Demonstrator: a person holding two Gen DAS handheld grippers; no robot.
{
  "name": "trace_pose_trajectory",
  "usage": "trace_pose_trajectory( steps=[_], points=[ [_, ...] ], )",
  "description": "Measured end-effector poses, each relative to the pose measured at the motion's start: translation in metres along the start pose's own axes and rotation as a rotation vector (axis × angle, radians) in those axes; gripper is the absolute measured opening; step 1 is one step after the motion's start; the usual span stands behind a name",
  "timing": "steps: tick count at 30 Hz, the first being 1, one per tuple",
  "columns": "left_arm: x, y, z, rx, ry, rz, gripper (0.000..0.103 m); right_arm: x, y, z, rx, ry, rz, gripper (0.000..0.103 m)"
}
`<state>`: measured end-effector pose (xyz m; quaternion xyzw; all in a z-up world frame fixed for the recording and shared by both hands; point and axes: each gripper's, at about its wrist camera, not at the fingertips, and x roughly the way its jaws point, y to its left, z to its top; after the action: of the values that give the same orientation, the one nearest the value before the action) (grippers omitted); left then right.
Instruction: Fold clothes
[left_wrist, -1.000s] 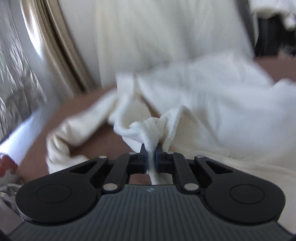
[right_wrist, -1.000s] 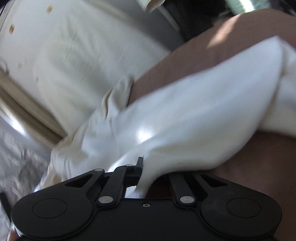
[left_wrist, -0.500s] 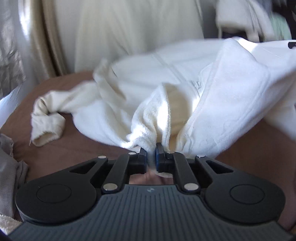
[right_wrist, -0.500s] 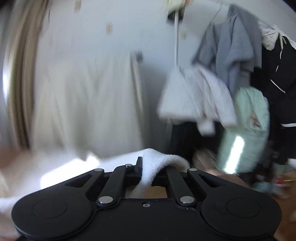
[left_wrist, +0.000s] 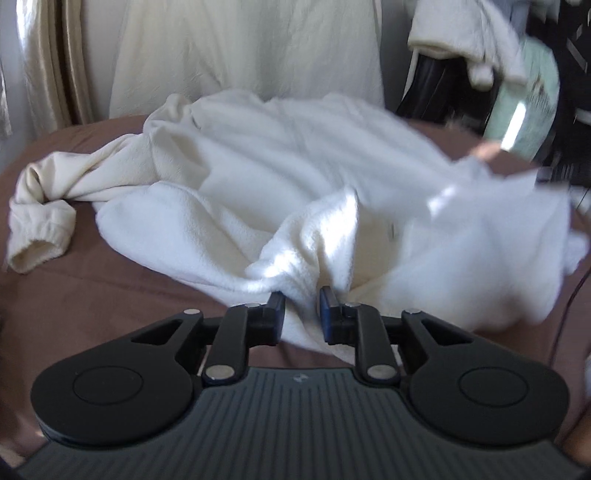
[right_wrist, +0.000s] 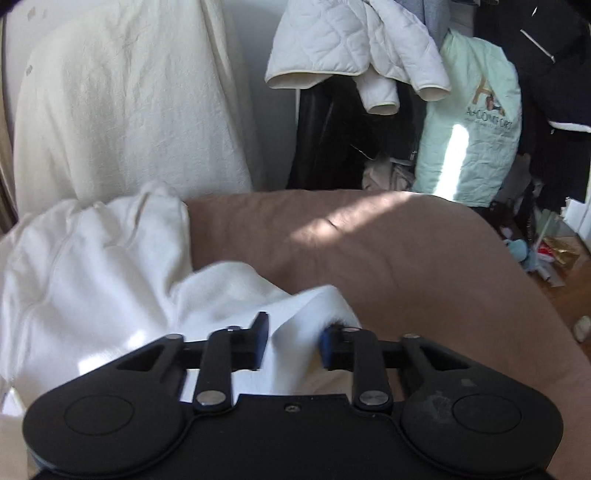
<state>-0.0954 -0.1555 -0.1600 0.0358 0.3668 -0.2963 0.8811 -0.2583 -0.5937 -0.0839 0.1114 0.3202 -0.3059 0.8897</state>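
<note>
The white garment (left_wrist: 258, 177) was soft, fuzzy fleece; the brown bed cover (right_wrist: 388, 251) smooth matt cloth; the grippers' fingers (left_wrist: 275, 317) matt black plastic.

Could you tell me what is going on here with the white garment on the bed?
A person is working with a claw in each hand on a white fleece garment spread over a brown bed cover. The left claw and the right claw each have their fingers parted with a bunch of its fabric between them. One sleeve trails off to the left, so no neat fold shows yet.
</note>
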Motion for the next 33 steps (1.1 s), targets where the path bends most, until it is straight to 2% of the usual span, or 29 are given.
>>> trace_pose_trajectory(
  steps=[2, 5, 7, 9, 11, 14, 16, 18, 20, 22, 24, 25, 26, 27, 29, 30, 31, 33],
  points=[
    [-0.002, 0.004, 0.004, -0.052, -0.019, -0.042, 0.023, -0.004, -0.013, -0.005, 0.047, 0.037, -0.012, 0.032],
    [-0.006, 0.011, 0.01, -0.081, -0.042, -0.063, 0.023, -0.032, -0.033, -0.019, 0.174, 0.049, 0.029, 0.034],
    [-0.011, 0.014, 0.011, -0.083, -0.057, -0.047, 0.023, -0.048, -0.042, -0.02, 0.242, 0.013, 0.034, 0.041],
    [-0.015, 0.015, 0.013, -0.075, -0.077, -0.025, 0.026, -0.063, -0.041, -0.023, 0.249, -0.033, 0.03, 0.042],
    [-0.019, 0.017, 0.016, -0.064, -0.097, -0.015, 0.034, -0.075, -0.032, -0.027, 0.226, -0.071, 0.087, 0.043],
    [-0.017, 0.015, 0.017, -0.059, -0.104, -0.03, 0.037, -0.078, -0.008, -0.029, 0.185, -0.075, 0.291, 0.05],
    [-0.012, 0.01, 0.014, -0.049, -0.092, -0.068, 0.044, -0.069, 0.011, -0.031, 0.179, -0.002, 0.465, 0.061],
    [-0.002, 0.002, 0.012, -0.024, -0.064, -0.093, 0.05, -0.057, 0.033, -0.036, 0.178, 0.092, 0.642, 0.063],
    [0.012, -0.007, 0.011, 0.008, -0.031, -0.072, 0.054, -0.041, 0.055, -0.047, 0.179, 0.185, 0.744, 0.065],
    [0.027, -0.014, 0.013, 0.041, -0.014, -0.028, 0.054, -0.026, 0.076, -0.059, 0.161, 0.267, 0.792, 0.065],
    [0.035, -0.019, 0.016, 0.092, -0.031, 0.005, 0.049, -0.016, 0.097, -0.069, 0.111, 0.339, 0.826, 0.065],
    [0.031, -0.021, 0.017, 0.129, -0.056, 0.03, 0.031, -0.014, 0.107, -0.073, 0.08, 0.363, 0.854, 0.065],
    [0.027, -0.023, 0.018, 0.166, -0.081, 0.055, 0.017, -0.014, 0.114, -0.077, 0.054, 0.378, 0.883, 0.065],
    [0.023, -0.023, 0.018, 0.186, -0.095, 0.067, 0.009, -0.014, 0.12, -0.081, 0.027, 0.388, 0.91, 0.067],
    [0.013, -0.013, 0.018, 0.145, -0.07, 0.038, 0.006, -0.027, 0.128, -0.086, -0.053, 0.349, 0.942, 0.064],
    [0.007, -0.006, 0.016, 0.123, -0.056, 0.042, 0.006, -0.035, 0.131, -0.087, -0.102, 0.325, 0.952, 0.046],
    [0.002, -0.001, 0.012, 0.106, -0.041, 0.053, 0.006, -0.043, 0.133, -0.087, -0.157, 0.317, 0.949, 0.018],
    [-0.014, 0.008, 0.004, 0.092, -0.012, 0.078, 0.006, -0.057, 0.136, -0.086, -0.26, 0.3, 0.941, 0.016]
  ],
)
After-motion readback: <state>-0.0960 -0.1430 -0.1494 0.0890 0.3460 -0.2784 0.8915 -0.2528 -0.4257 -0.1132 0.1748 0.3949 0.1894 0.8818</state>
